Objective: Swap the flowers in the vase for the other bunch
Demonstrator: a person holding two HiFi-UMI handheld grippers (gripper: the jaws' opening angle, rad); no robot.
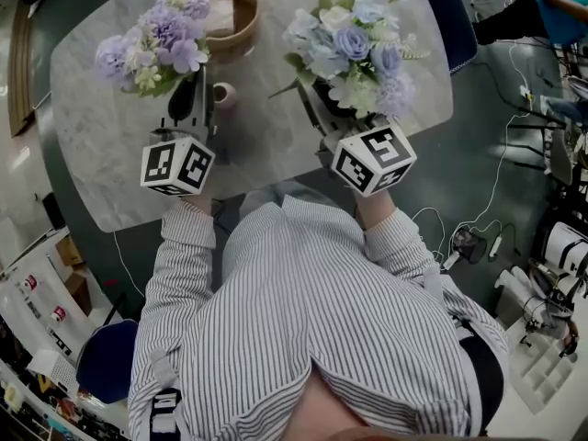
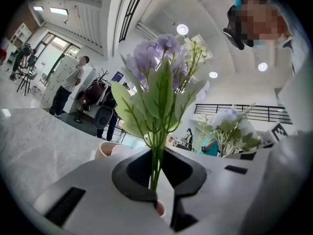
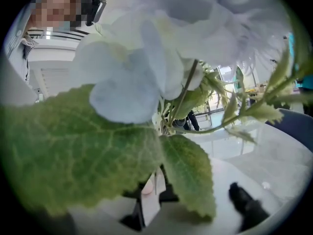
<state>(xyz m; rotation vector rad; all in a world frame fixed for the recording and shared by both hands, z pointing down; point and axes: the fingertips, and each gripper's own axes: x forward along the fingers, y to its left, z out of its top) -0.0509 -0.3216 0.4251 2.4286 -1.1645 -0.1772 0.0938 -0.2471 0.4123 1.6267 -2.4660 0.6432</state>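
The left gripper [image 2: 156,175] has its jaws clamped on the green stems of the purple bunch [image 1: 152,44], which stands upright above them. The right gripper [image 3: 151,186] holds the pale blue and white bunch [image 1: 354,44]. Its jaws are nearly together on the thin stems, though broad leaves cover much of them in the right gripper view. Both bunches hang over the marble surface [image 1: 101,145], well apart, one on each side. The small pinkish vase [image 1: 223,93] stands on the surface between the two grippers, just beside the left one (in the left gripper view it sits a little beyond the jaws, to the left). A round wooden bowl [image 1: 246,12] rests near the far edge, behind the vase.
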